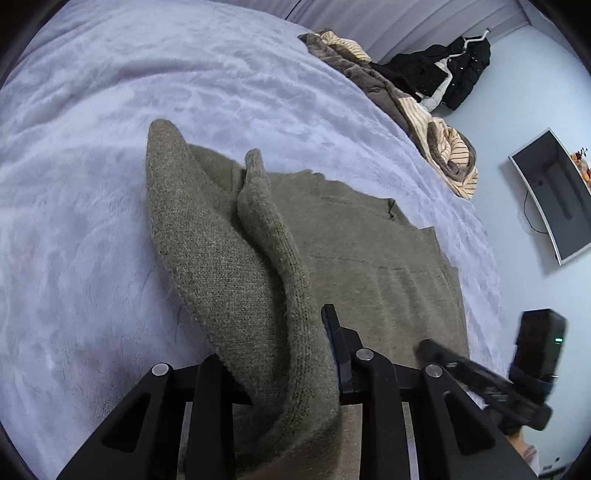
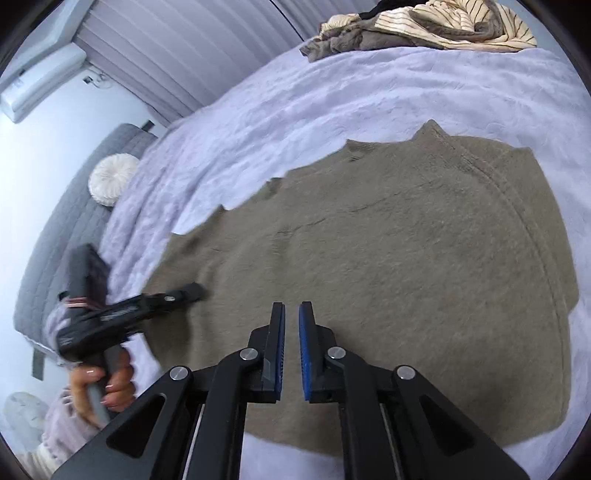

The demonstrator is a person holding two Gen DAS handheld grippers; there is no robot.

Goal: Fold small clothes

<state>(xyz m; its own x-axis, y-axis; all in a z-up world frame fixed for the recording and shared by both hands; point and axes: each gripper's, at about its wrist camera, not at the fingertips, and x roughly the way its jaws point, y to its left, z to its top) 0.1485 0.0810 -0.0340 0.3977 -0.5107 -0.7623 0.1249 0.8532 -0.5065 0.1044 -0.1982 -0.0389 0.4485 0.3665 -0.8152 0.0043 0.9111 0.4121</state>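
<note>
The olive-brown knit sweater (image 2: 388,266) lies spread flat on the lavender blanket (image 1: 92,184) covering the bed. The left gripper (image 1: 280,354) is clamped on a fold of the sweater, a sleeve or edge lifted off the flat part and draping between its fingers. The right gripper (image 2: 291,350) hovers over the near edge of the sweater, its jaws close together with only a narrow gap and nothing between them

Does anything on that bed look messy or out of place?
Yes: a crumpled heap of striped and brown clothes sits at the far edge of the lavender blanket, unfolded, while the brown sweater lies mostly flat.
</note>
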